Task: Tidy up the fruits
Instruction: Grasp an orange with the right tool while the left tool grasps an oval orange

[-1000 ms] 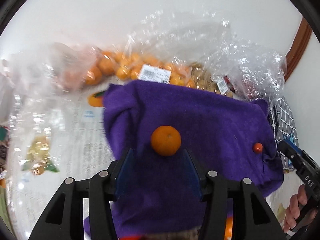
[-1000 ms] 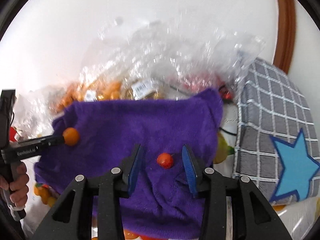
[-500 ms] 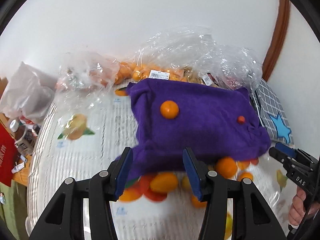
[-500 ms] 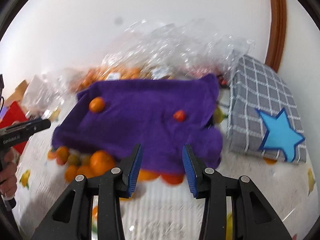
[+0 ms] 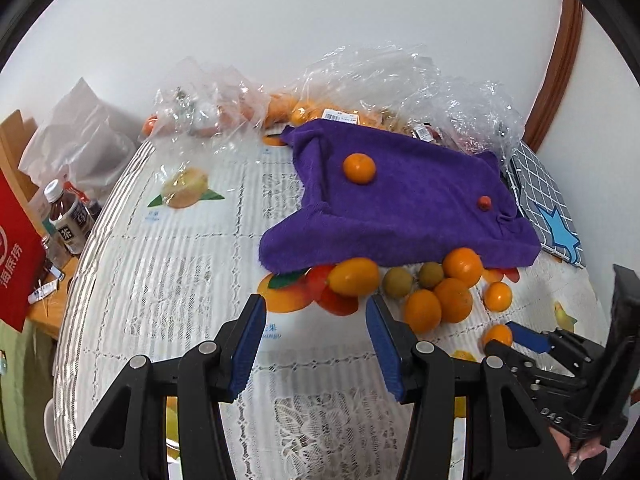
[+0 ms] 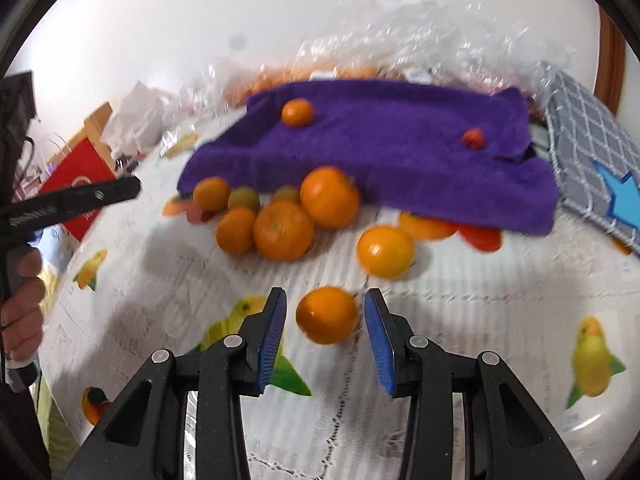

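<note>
the left claw (image 5: 315,334) is held spread above the bench (image 5: 168,280), nothing between its blue pads, and is aimed toward an oval orange fruit (image 5: 354,277) at the near edge of a purple towel (image 5: 404,208). the right claw (image 6: 325,330) is likewise spread, and a round orange fruit (image 6: 327,314) is seen between its pads, touched by neither. a second loose orange fruit (image 6: 385,251) lies just beyond it. a cluster of oranges (image 6: 285,228) with two greenish fruits is gathered against the towel's front edge, some partly tucked under it. on top of the towel a small orange (image 5: 359,168) and a tiny red fruit (image 5: 485,202) are resting well apart. behind the towel, clear plastic bags (image 5: 404,80) with more orange fruit are piled against the wall. a grey checked cloth with a blue star (image 5: 548,208) lies beside the towel's right end. bottles (image 5: 72,220) and a red box (image 5: 16,256) are seen off the bench's left side. the right-wrist view is blurred.
</note>
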{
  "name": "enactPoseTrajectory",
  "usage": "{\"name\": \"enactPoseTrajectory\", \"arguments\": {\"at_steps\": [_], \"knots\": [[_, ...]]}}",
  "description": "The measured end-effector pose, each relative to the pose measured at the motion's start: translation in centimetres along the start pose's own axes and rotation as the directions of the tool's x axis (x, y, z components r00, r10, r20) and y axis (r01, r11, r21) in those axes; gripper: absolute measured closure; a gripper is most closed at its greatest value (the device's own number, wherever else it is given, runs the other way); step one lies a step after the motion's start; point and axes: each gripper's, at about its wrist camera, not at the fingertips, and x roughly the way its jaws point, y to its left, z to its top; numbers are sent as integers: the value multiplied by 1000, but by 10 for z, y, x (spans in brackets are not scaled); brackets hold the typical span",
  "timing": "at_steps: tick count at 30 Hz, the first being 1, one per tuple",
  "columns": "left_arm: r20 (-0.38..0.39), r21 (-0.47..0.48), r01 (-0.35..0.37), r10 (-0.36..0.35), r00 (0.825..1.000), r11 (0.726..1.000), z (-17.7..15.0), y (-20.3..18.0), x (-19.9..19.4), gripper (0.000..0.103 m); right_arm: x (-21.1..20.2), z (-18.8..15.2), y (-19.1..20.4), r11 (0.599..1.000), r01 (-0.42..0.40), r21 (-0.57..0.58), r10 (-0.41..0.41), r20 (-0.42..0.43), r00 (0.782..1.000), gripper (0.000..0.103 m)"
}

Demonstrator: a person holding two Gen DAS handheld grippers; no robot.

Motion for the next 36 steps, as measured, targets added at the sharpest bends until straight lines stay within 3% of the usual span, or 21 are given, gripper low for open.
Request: {"name": "enactPoseTrajectory", "arguments": {"at_steps": [2,7,16,22,27,28,30,36], "knots": [[3,-14,8,-8,1000,1000,-2,2,3,53,8,-3,1,1000,14,2,-14,-16,1000,69],[2,-45,23,-23,1000,999,-4,2,21,53,3,-7,-2,999,34,-9,-33,17,999,69],[-14,-19,37,-37,999,999,-2,-13,59,53,-13,-12,-49,986,169,-1,-168,65,984,69],[9,-10,62,-62,998,998,7,-17,72,53,-11,-11,-69,988,141,66,-145,71,987,69],[-3,22,68,-68,998,997,6,-26,84,54,-8,-10,-64,989,138,45,-140,58,988,69],[-8,27,64,-64,998,998,5,-27,86,57,-8,-10,-66,990,133,48,-136,57,989,69],[-1,23,93,-93,996,995,4,-26,83,72,-8,-11,-69,992,114,62,-117,59,991,69],[2,-2,159,-159,987,987,-6,-22,78,72,-8,-11,-70,992,105,66,-109,58,992,69]]}}
